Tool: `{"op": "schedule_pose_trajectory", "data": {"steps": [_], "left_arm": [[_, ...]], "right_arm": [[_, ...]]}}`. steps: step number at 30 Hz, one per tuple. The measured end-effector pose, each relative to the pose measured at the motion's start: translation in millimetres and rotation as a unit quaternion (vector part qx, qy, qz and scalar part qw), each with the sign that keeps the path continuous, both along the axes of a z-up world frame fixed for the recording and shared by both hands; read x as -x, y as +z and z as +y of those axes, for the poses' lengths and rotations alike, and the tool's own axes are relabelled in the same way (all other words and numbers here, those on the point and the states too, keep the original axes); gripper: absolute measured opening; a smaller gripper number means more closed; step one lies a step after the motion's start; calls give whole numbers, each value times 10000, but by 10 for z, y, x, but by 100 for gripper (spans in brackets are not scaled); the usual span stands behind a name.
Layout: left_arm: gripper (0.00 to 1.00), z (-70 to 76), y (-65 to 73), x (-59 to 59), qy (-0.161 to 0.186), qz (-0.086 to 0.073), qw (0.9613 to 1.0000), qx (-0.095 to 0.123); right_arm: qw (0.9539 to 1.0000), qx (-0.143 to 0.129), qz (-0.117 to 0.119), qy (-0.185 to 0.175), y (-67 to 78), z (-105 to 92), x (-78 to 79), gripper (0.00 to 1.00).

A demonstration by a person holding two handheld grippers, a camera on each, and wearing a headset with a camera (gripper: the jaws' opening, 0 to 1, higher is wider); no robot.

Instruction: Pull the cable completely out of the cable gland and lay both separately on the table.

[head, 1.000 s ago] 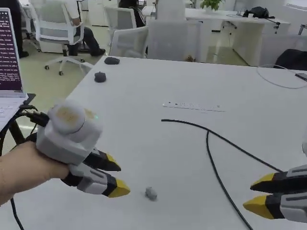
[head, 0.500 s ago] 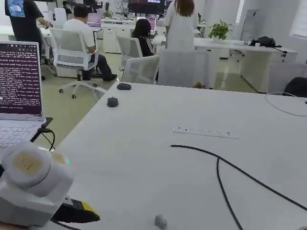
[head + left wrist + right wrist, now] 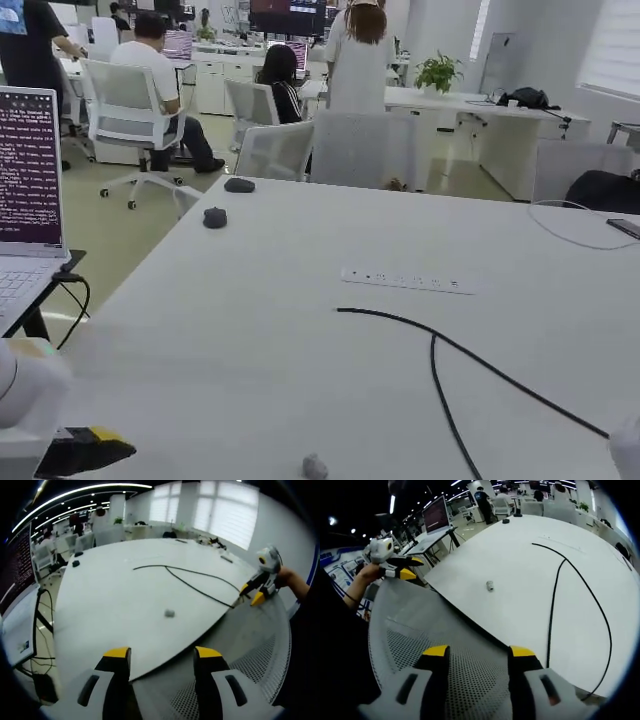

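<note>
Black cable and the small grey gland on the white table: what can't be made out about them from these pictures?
- Thin black cable: in the head view, its near strands run off the bottom edge and right side, so those ends are cut off.
- Small grey cable gland: too small in all three views to show its opening or thread.
- Left gripper: in the head view, cropped by the bottom-left corner and blurred, so the jaw gap is unreadable there.

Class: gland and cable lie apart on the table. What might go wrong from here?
The small grey cable gland lies near the front edge of the white table; a knock might roll it off. The black cable reaches that edge beside the open right gripper, which might snag it.
</note>
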State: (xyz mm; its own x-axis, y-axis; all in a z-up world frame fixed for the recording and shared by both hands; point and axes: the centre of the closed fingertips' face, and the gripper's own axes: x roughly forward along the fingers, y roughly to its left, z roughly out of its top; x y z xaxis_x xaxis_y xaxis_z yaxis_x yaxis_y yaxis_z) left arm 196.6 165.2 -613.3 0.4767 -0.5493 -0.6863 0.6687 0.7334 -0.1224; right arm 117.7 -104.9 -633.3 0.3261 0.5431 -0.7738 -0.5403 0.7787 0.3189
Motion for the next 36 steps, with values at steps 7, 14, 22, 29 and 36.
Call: {"op": "schedule_pose_trajectory", "data": {"steps": [7,14,22,29,36], "left_arm": [[54,-11,-86,66,94,95,9999,69],[54,-27,-94,70,96,85,9999,40],[53,-25,-99,73,114,92,9999,42],[52,4,-113,71,119,48,9998,-150],[52,14,-125,74,134,61,9997,-202]], "right_arm": [[9998,-74,47,-199,-19,-8,-3,48],[9993,-68,92,-364,-57,-25,-7,52],[9990,-111,106,-430,-56,-28,-8,52],[9986,-129,99,-499,-59,-31,-10,54],[9990,-63,133,-410,-72,-22,1,54]]}}
